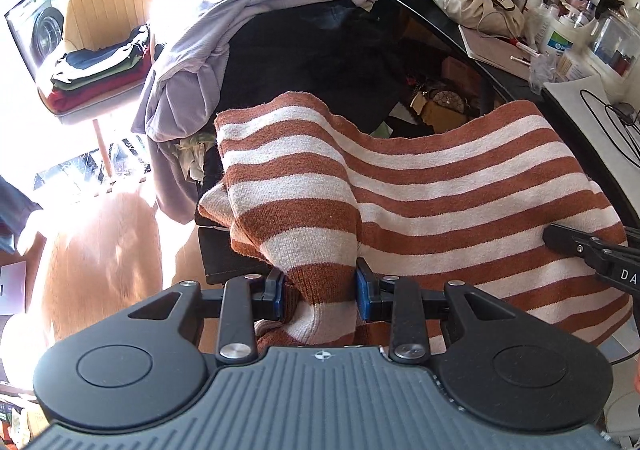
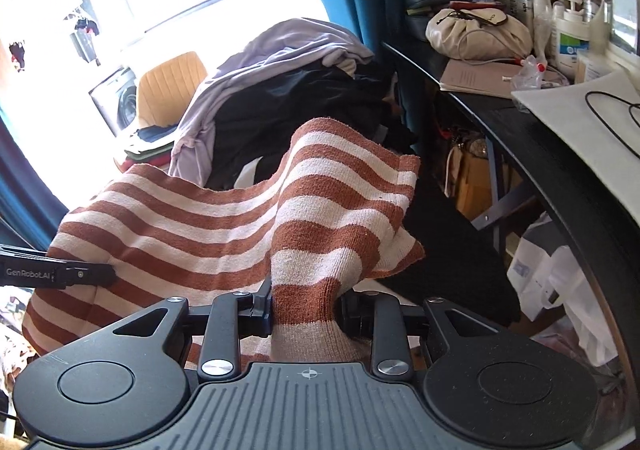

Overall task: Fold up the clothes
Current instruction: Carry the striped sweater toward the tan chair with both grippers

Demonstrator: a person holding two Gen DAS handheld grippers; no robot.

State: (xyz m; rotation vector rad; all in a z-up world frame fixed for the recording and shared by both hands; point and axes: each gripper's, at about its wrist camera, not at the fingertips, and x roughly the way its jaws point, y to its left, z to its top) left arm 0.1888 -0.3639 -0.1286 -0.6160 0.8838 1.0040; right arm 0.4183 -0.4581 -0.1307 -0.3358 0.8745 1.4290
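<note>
- Striped sweater [image 1: 420, 186] hangs between my two tools, spread in the air.
- Left hand-held gripper [image 1: 320, 292] pinches one bunched corner at 6 o'clock.
- Right hand-held gripper [image 2: 306, 308] pinches the other corner.
- Clothes pile [image 1: 288, 30] sits behind at 12 o'clock.

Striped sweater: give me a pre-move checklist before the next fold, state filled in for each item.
1. Left gripper clamped on the striped sweater: ok.
2. Right gripper clamped on the same sweater: ok.
3. Fabric spans between both grippers without a twist: cannot tell; it sags in the middle.
4. Sleeve hanging loose at each side: not ok, both droop over the held edge.
5. Sweater clear of the clothes pile behind: cannot tell.
6. Sweater clear of the black desk edge: ok in the right wrist view.
</note>
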